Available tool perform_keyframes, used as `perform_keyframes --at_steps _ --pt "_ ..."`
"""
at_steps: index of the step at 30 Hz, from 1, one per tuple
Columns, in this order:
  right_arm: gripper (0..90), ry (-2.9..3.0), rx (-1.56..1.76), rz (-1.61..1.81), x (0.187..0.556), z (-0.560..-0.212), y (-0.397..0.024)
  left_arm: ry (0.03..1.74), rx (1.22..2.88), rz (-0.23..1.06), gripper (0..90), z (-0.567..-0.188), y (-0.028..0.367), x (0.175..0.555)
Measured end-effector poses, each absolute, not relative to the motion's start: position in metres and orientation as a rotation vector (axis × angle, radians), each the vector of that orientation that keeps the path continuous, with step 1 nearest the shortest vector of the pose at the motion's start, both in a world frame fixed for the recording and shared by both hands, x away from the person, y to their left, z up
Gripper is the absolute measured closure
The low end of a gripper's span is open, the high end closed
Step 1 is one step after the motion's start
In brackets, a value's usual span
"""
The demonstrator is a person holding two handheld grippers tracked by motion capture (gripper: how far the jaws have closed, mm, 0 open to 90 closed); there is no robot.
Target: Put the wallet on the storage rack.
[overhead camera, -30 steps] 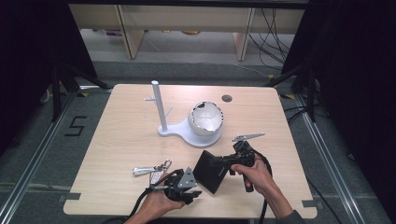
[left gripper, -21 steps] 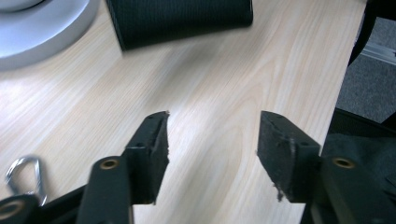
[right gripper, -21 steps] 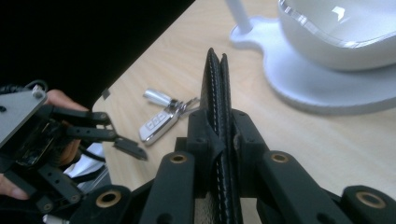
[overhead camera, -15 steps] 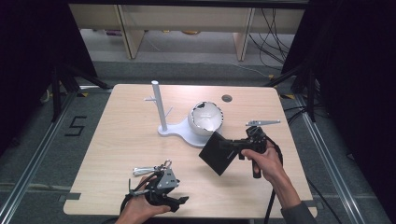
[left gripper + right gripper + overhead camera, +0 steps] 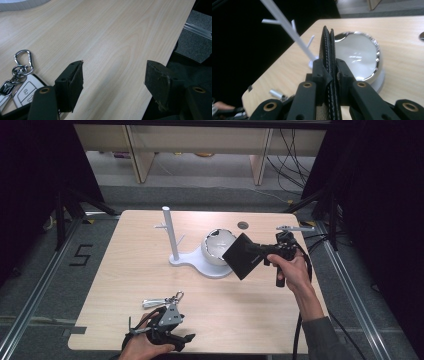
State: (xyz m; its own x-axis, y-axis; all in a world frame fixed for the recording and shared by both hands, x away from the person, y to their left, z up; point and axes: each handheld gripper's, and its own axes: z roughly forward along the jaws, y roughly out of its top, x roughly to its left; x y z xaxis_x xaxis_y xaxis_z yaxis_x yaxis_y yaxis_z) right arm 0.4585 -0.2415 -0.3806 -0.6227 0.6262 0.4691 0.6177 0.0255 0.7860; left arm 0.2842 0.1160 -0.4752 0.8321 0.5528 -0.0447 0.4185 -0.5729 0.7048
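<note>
While held: the right gripper (image 5: 260, 254) is clamped on a flat black wallet (image 5: 243, 255), right of centre in the high view.
Wallet edge: the right gripper view shows two stitched leather layers (image 5: 328, 52) squeezed between the jaws; the high view shows a plain dark square instead.
Left gripper: the left gripper (image 5: 172, 339) lies low at the bottom left of the high view; in its own view its jaws stand wide apart around bare wood, gripping nothing.
Keys: a car fob and silver carabiner (image 5: 23, 57) sit at the lower left of the left gripper view, a small glinting bunch (image 5: 162, 300) from above.
Stand: a white post (image 5: 169, 233) with pegs, beside a shiny round bowl (image 5: 359, 53).
Table: pale wood grain (image 5: 125, 265).
</note>
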Motion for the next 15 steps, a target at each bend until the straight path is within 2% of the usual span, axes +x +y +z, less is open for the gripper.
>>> perform_keyframes --at_steps 15 --pt "80.2 2.124 1.462 1.668 0.501 -0.375 -0.234 0.718 2.260 0.211 29.8 -0.480 0.118 0.284"
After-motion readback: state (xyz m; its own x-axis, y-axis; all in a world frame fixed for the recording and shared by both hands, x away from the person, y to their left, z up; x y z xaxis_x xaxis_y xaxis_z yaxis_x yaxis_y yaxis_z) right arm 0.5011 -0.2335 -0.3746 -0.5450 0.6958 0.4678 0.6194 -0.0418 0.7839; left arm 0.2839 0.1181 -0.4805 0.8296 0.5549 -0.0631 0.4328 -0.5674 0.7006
